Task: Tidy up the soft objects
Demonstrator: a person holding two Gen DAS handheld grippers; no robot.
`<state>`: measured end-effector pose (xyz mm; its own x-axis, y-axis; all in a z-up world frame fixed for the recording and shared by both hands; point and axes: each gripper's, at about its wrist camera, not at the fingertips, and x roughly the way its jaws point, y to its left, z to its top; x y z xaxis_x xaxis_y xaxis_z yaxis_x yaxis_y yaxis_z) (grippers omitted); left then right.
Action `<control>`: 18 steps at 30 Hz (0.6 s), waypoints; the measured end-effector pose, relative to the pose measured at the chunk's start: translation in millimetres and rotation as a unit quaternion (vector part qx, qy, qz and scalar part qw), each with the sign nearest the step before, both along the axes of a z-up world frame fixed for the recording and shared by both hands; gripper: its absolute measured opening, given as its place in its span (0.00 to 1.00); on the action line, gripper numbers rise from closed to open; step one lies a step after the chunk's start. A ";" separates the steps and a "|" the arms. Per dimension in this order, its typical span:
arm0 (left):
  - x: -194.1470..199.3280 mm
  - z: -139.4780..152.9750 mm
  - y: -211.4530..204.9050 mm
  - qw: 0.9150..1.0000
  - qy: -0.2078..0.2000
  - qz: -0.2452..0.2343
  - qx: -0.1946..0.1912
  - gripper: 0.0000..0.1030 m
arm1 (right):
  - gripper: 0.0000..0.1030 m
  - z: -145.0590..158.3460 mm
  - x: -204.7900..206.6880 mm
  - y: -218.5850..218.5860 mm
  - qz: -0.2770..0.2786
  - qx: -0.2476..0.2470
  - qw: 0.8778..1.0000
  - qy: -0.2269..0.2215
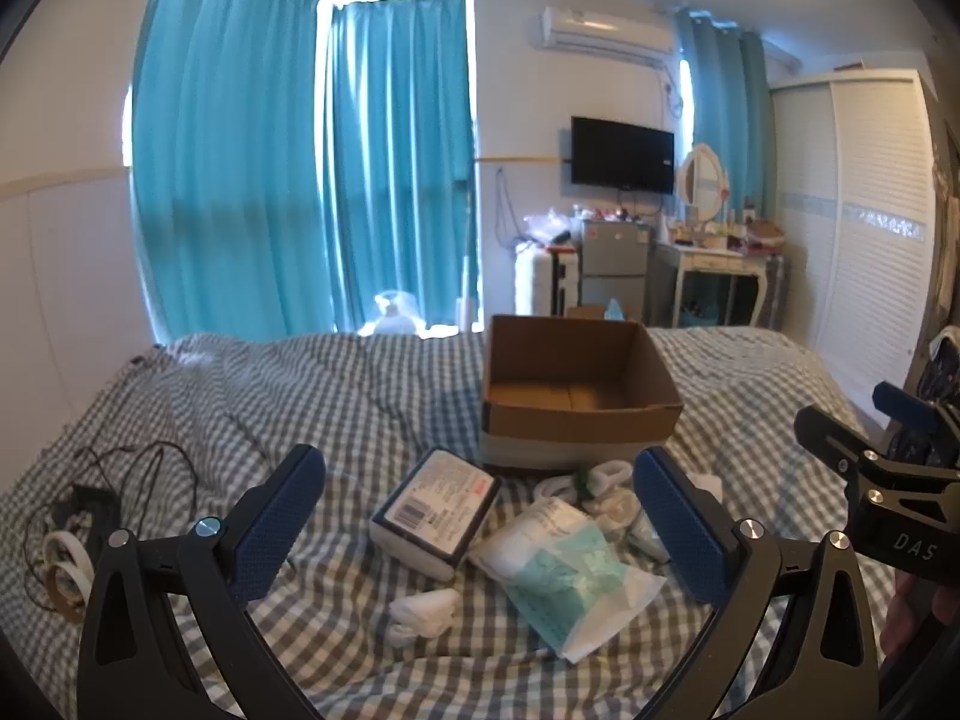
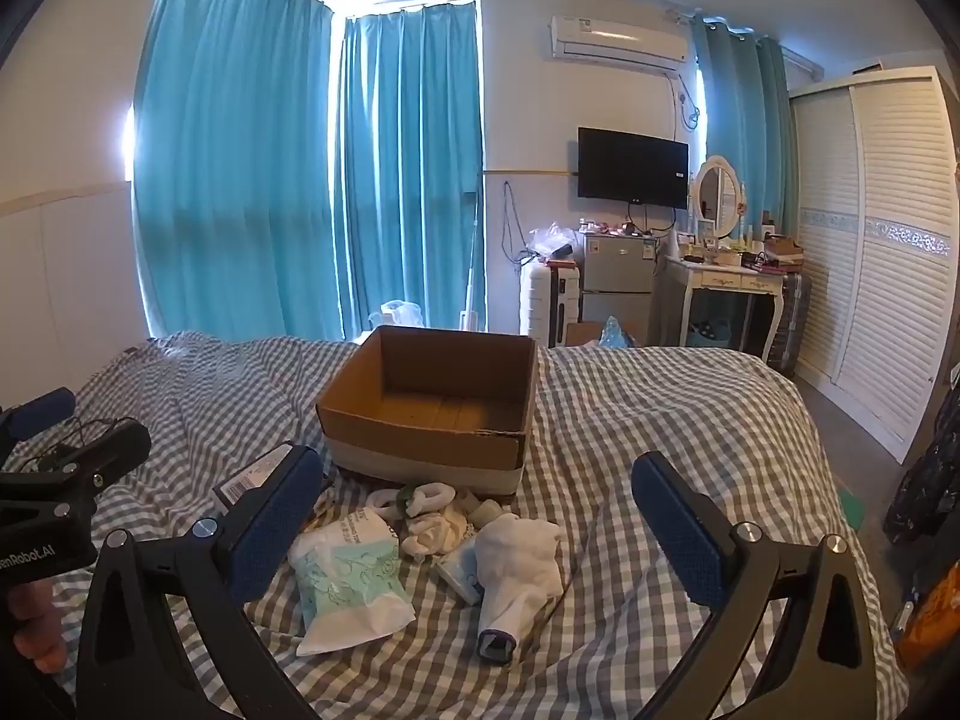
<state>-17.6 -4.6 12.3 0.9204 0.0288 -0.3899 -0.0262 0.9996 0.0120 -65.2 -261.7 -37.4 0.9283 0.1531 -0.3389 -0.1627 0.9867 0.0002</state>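
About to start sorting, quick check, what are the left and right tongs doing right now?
Left tongs: open, holding nothing, above the bed.
Right tongs: open, holding nothing.

Only lettering I can make out: "DAS" on the black right gripper (image 1: 900,468) body at far right, and mirrored "enRobot.AI" on the black left gripper (image 2: 54,450) body, left edge.

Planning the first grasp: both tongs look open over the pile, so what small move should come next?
Probably lower the open right tongs onto the white sock: it lies between their fingers, on top of the pile, and the cardboard box behind is empty.
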 end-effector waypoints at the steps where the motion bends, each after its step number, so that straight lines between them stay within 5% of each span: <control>1: -1.0 0.7 0.5 1.000 -0.001 0.000 -0.002 1.00 | 1.00 0.6 -0.8 -0.8 0.000 0.000 1.000 0.000; 18: -4.4 5.1 -8.1 1.000 -0.004 -0.015 -0.003 1.00 | 1.00 4.8 -3.0 -5.3 -0.008 -0.001 1.000 0.000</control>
